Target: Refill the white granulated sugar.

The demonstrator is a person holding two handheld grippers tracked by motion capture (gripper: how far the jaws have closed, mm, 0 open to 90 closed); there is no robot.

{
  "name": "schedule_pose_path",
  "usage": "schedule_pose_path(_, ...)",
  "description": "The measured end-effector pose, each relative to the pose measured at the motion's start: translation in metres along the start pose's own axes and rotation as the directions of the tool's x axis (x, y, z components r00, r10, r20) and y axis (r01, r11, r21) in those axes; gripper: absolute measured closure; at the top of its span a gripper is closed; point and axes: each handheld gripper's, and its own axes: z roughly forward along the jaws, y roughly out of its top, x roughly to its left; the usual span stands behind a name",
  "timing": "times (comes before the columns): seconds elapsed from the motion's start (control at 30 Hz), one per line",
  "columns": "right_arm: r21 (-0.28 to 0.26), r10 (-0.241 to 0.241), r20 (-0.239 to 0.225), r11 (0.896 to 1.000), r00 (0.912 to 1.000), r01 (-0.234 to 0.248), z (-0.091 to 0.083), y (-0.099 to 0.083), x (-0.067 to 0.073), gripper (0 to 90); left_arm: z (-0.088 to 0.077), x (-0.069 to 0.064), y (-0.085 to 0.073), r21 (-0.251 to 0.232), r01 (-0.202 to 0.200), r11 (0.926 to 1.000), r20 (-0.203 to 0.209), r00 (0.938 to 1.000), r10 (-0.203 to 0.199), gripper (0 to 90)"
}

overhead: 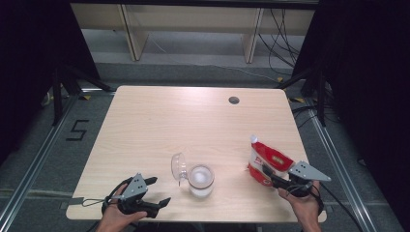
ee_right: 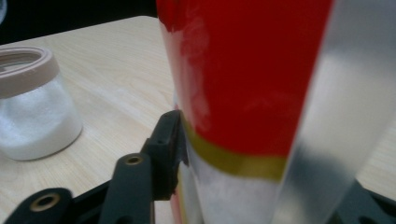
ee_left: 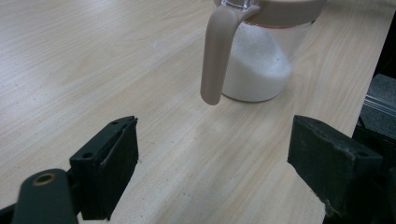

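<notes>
A person's two hands work at a pale wooden desk (overhead: 145,125), each holding a two-jawed claw. The right claw (overhead: 271,180), at the near right of the desk, has a red and white pouch (overhead: 267,162) between its jaws. In the right gripper view the left jaw lies flat against the pouch's side, at the yellow band where the red print gives way to white. The other jaw is hidden behind the pouch, so whether the pads are pressing or merely resting against it cannot be told. The jaws stand about half open around the pouch, which stands tilted on the desk, its white top pointing to the far left.

The left claw (overhead: 158,191) sits at the near left edge of the desk, jaws spread wide and holding nothing. In the left gripper view bare desk shows between its two black pads (ee_left: 116,163).

Between the two hands, near the front middle of the desk, stands a clear jar (overhead: 200,180) partly filled with a white powder. Its beige collar carries a handle (ee_left: 215,56) hanging down the side, and its clear lid (overhead: 178,166) is flipped open to the left. The jar stands apart from both claws, closer to the left one.

A round cable hole (overhead: 234,100) marks the desk's far right.
</notes>
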Motion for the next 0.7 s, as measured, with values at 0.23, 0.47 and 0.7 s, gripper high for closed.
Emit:
schedule_pose_path(0.23, 0.007, 0.021, 0.067, 1.000, 0.9976, -0.021, -0.014, -0.002, 0.009, 41.5, 0.001, -0.001, 0.000, -0.007, 0.010, 0.9999, -0.001, 1.0000, -0.010, 15.8)
schedule_pose_path(0.47, 0.045, 0.049, 0.091, 0.998, 0.9946, -0.054, -0.023, -0.001, 0.019, 37.4, 0.000, 0.002, 0.001, -0.006, -0.023, 0.9997, -0.003, 0.9997, 0.023, 15.7)
schedule_pose_path(0.7, 0.069, 0.014, 0.102, 0.997, 0.9947, -0.021, -0.032, -0.002, 0.024, 31.2, 0.002, -0.001, 0.000, -0.011, 0.013, 0.9998, -0.006, 0.9999, -0.013, 15.8)
